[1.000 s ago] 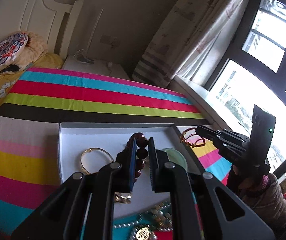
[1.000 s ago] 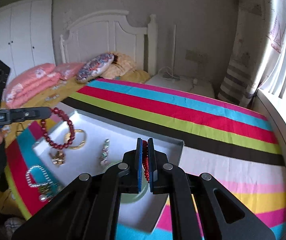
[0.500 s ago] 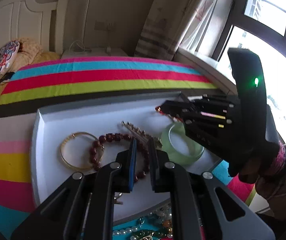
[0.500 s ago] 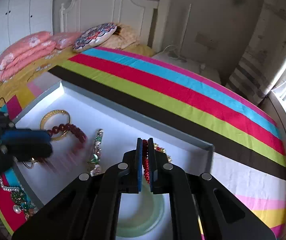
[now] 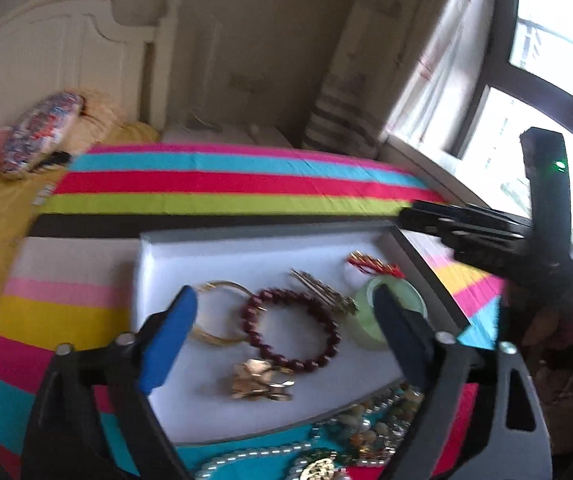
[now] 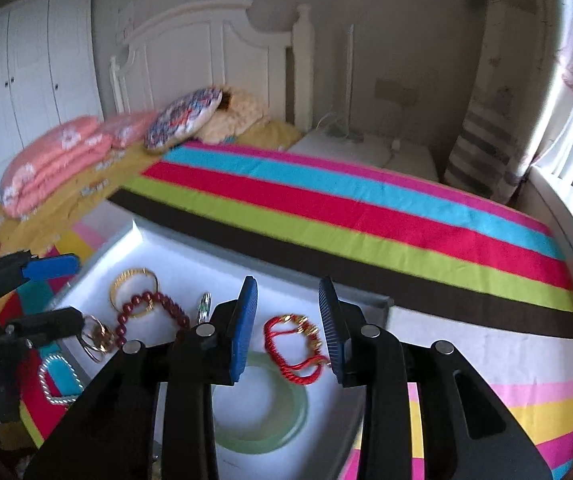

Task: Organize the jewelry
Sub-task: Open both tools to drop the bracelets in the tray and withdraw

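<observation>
A white jewelry tray (image 5: 206, 260) (image 6: 154, 248) lies on the striped bedspread. In it lie a dark red bead bracelet (image 5: 292, 330) (image 6: 154, 312), a gold bangle (image 5: 216, 312) (image 6: 132, 284), a pale green jade bangle (image 5: 390, 312) (image 6: 262, 404), a red cord bracelet (image 5: 372, 266) (image 6: 292, 344), a thin hairpin (image 5: 322, 290) (image 6: 204, 306) and a gold brooch (image 5: 260, 380). My left gripper (image 5: 282, 340) is open and empty above the bead bracelet. My right gripper (image 6: 288, 328) is open and empty above the red cord bracelet.
Pearl and bead necklaces (image 5: 326, 444) lie in a heap on the bedspread at the tray's near edge. A pearl strand (image 6: 56, 380) lies left of the tray. Pillows (image 6: 182, 118) and a white headboard (image 6: 206, 52) stand behind. A window (image 5: 546, 80) is at the right.
Both grippers have opened. The left one let go of the dark red bead bracelet and the right one let go of the red cord bracelet; both bracelets now lie in the tray.
</observation>
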The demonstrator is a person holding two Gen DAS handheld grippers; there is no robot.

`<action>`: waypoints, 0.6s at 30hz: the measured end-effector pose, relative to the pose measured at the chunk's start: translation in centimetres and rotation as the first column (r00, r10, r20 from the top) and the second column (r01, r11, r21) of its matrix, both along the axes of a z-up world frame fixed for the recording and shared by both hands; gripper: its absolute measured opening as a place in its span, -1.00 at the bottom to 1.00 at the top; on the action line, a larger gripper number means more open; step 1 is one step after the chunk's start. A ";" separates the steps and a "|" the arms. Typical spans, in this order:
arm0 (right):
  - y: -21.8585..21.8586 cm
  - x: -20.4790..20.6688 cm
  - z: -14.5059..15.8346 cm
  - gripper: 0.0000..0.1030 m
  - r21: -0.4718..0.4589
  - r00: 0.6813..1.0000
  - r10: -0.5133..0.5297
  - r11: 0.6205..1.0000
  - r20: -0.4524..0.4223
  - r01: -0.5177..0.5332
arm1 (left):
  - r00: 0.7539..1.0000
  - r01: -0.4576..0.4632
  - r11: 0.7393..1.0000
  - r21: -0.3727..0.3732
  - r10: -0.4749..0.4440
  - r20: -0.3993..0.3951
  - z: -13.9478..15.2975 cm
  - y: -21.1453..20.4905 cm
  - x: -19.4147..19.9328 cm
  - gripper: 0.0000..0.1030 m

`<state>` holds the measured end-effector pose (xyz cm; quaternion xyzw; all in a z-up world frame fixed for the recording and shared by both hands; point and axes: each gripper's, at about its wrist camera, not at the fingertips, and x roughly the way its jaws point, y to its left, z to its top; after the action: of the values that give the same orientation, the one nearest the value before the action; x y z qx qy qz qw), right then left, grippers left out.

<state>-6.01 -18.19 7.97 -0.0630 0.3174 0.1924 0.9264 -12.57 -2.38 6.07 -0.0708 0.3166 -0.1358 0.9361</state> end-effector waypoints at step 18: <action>-3.2 -9.0 -2.7 -0.01 0.036 1.000 0.005 0.999 -0.004 -0.005 | 0.979 -0.206 0.966 0.158 0.204 0.028 -2.5 5.2 -6.2 0.95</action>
<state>-15.04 -21.39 5.30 -0.0469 0.3157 0.2005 0.9262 -18.78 2.85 3.58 -0.0271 0.3122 -0.0130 0.9495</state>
